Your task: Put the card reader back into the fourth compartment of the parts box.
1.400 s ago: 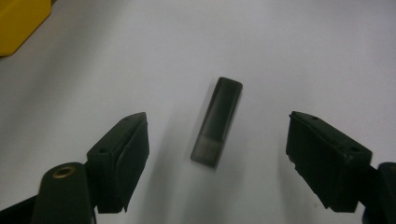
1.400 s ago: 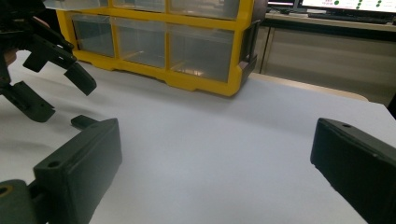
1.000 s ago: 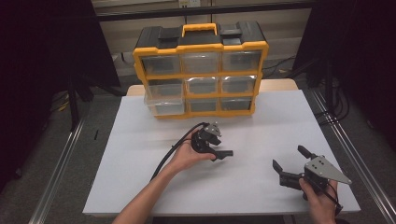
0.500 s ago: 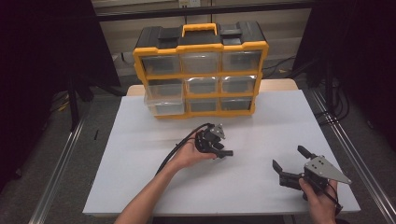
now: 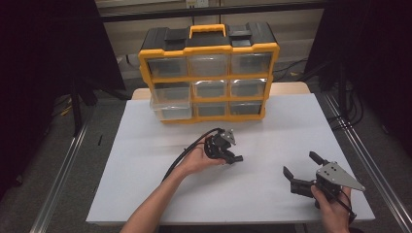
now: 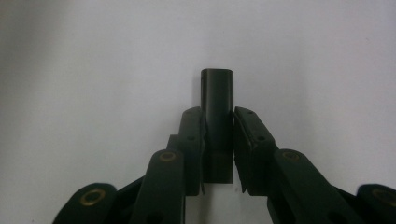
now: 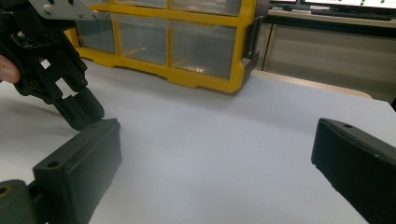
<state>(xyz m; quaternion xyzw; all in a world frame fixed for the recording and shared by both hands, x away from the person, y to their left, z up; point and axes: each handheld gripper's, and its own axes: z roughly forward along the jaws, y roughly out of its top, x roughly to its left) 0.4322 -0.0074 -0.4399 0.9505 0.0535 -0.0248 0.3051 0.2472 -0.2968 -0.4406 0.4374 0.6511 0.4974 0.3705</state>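
The left gripper (image 5: 228, 154) is near the middle of the white table (image 5: 145, 160), held by the left hand (image 5: 197, 161). In the left gripper view its jaws are nearly closed and press from both sides on a small dark block (image 6: 216, 107). The block stands between the jaws and its rounded end goes out past their tips, above the white surface. What the block is, I cannot tell.

The right gripper (image 5: 301, 170) is near the front right part of the table, held by the right hand (image 5: 333, 206), with a grey plate (image 5: 337, 175) on top. Its jaws stand wide apart with nothing between them; in the right gripper view there is bare table between the two pads.

Beyond the jaws of both grippers, at the far edge of the table, stands a yellow organizer (image 5: 209, 73) with clear drawers and a black top. In the right gripper view the left gripper (image 7: 77, 109) is beyond the left jaw, with its tips down close to the table.
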